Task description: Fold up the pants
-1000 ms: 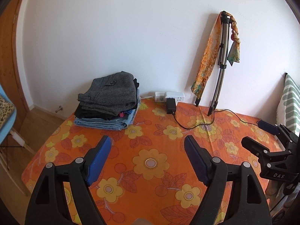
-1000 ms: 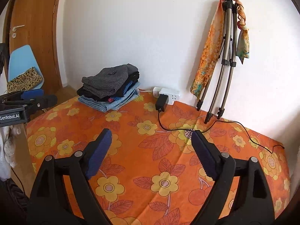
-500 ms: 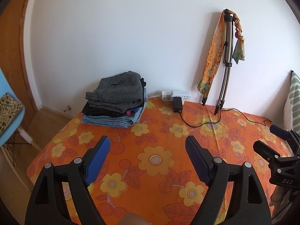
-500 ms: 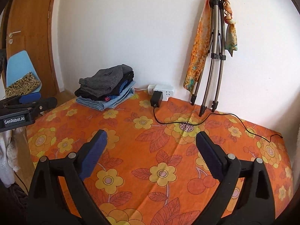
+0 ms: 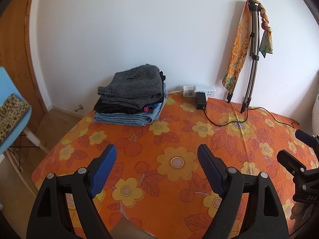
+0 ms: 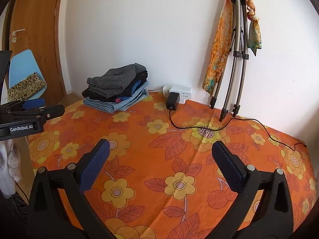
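A stack of folded pants [image 5: 133, 97] sits at the far left corner of the table, grey tweed pair on top, dark and denim pairs below; it also shows in the right wrist view [image 6: 117, 88]. My left gripper [image 5: 156, 155] is open and empty above the orange flowered tablecloth [image 5: 179, 139], well short of the stack. My right gripper [image 6: 159, 153] is open and empty over the cloth's middle [image 6: 179, 159]. Each gripper shows at the other view's edge.
A white power strip [image 5: 199, 91] with a black adapter [image 5: 201, 101] and cable lies at the wall. A tripod [image 5: 252, 55] draped with scarves leans on the wall. A blue chair [image 5: 12, 109] and wooden door stand at the left.
Both grippers have drawn back and risen slightly, so the stack and wall look farther away. Both stay open and empty.
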A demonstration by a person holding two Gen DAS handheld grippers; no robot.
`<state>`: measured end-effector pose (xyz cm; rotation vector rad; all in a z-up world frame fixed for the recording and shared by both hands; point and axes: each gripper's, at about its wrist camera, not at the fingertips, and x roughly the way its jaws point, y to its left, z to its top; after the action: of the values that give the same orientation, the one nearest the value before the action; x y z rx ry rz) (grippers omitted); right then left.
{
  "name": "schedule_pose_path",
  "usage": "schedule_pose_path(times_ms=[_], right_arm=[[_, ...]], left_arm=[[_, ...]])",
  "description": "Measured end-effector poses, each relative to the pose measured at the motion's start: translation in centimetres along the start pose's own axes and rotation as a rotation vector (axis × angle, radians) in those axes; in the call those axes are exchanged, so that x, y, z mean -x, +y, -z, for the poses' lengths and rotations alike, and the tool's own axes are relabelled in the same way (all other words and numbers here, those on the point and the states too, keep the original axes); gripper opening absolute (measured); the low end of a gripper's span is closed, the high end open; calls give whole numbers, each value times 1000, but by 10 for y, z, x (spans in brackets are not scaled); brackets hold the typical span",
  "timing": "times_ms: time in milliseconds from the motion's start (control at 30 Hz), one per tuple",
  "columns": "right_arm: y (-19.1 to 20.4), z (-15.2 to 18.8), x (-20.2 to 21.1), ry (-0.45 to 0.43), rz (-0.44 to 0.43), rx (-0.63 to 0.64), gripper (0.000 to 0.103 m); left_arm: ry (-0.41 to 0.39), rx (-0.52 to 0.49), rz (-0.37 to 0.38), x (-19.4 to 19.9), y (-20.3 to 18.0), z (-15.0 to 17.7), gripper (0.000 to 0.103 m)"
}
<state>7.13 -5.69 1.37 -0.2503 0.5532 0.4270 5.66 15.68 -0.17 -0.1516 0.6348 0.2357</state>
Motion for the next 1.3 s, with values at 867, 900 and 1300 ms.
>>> schedule_pose_path(times_ms=[867,900,1300], right_arm=[[5,5,-12,21,9,27,103],[5,5,-12,22,9,27,103],[6,5,-13,23,11,25,103]], left_arm=[[-14,-4,-41,-1,9,-1,89],[-13,-4,-42,-1,9,-1,89],[-7,-19,-57,-2,7,1,89]])
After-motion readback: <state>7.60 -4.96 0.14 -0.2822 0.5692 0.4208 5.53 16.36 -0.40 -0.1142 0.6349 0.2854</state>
